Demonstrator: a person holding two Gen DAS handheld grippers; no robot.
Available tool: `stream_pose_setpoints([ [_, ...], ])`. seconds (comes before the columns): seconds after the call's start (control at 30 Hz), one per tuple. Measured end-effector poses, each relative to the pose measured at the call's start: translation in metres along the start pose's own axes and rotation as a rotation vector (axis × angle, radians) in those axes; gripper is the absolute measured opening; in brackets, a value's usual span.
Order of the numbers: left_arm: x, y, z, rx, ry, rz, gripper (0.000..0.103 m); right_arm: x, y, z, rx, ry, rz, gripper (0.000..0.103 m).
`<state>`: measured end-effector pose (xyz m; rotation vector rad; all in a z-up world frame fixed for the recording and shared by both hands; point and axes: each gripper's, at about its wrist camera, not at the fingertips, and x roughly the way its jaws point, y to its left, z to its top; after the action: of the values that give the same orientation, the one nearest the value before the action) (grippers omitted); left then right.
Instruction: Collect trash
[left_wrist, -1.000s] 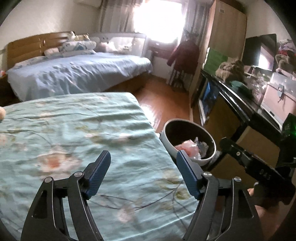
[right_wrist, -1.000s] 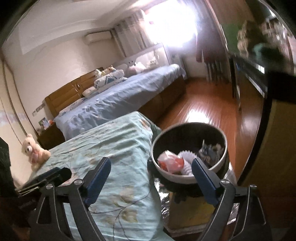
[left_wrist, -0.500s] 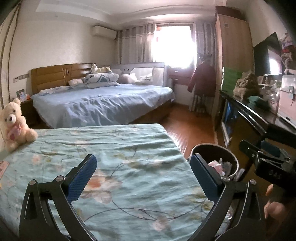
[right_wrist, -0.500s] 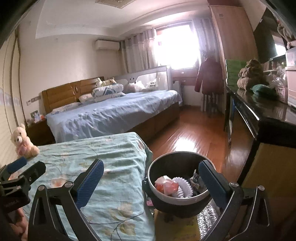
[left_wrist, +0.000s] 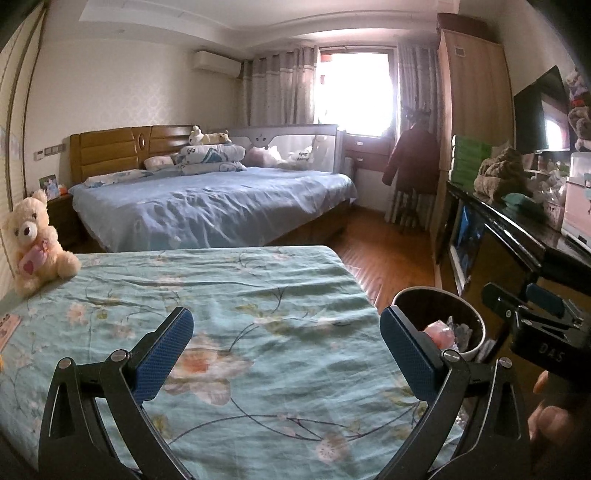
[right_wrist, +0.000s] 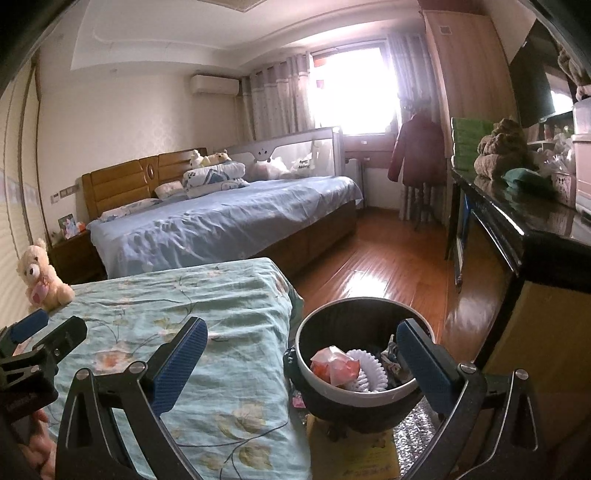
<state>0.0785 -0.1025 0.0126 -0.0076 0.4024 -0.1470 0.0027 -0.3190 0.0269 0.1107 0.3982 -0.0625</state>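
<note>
- The round grey-rimmed trash bin with a dark inside (right_wrist: 364, 373) stands on the floor just beside the right edge of the bed with the teal floral sheet (right_wrist: 192, 314), on a yellow mat (right_wrist: 354, 448).
- Inside the bin lie a crumpled pink-red wrapper (right_wrist: 334, 365), a white pleated paper cup (right_wrist: 367, 371) touching it, and some dark scraps to their right that are too dim to name.
- From the left wrist view the same bin (left_wrist: 439, 321) shows past the bed's right edge, with the pink wrapper (left_wrist: 437, 334) visible in it.
- The right claw (right_wrist: 301, 363) hangs above the bed's right edge and the bin's rim, its blue-padded fingers (right_wrist: 177, 363) spread wide and holding nothing.
- The left claw (left_wrist: 286, 356) hovers over the floral sheet (left_wrist: 221, 295), its jaws also wide apart with nothing between them.
- A cream teddy bear with a pink heart (left_wrist: 35, 243) sits at the bed's far left edge.
- Beyond it stands a larger bed with a blue cover (left_wrist: 207, 206) and a wooden headboard.
- A dark glossy cabinet (right_wrist: 517, 236) runs along the right wall.
</note>
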Motion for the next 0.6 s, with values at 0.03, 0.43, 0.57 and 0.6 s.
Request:
stream_pose_setpoints([
  [0.03, -0.0008, 0.0004, -0.0003, -0.001, 0.000, -0.003, 0.103, -0.0001, -0.0001, 0.0004, 0.000, -0.001, -0.001, 0.103],
  [0.43, -0.0020, -0.0019, 0.0023, 0.001, -0.003, -0.003, 0.103, -0.0027, 0.0003, 0.0025, -0.001, -0.011, -0.006, 0.103],
  [0.57, -0.0021, -0.0019, 0.0028, 0.003, -0.003, -0.004, 0.103, -0.0033, 0.0006, 0.0036, -0.002, -0.012, -0.006, 0.103],
  [0.6, -0.0020, -0.0020, 0.0026, 0.003, -0.002, -0.004, 0.103, -0.0033, 0.0006, 0.0035, -0.001, -0.012, -0.005, 0.103],
])
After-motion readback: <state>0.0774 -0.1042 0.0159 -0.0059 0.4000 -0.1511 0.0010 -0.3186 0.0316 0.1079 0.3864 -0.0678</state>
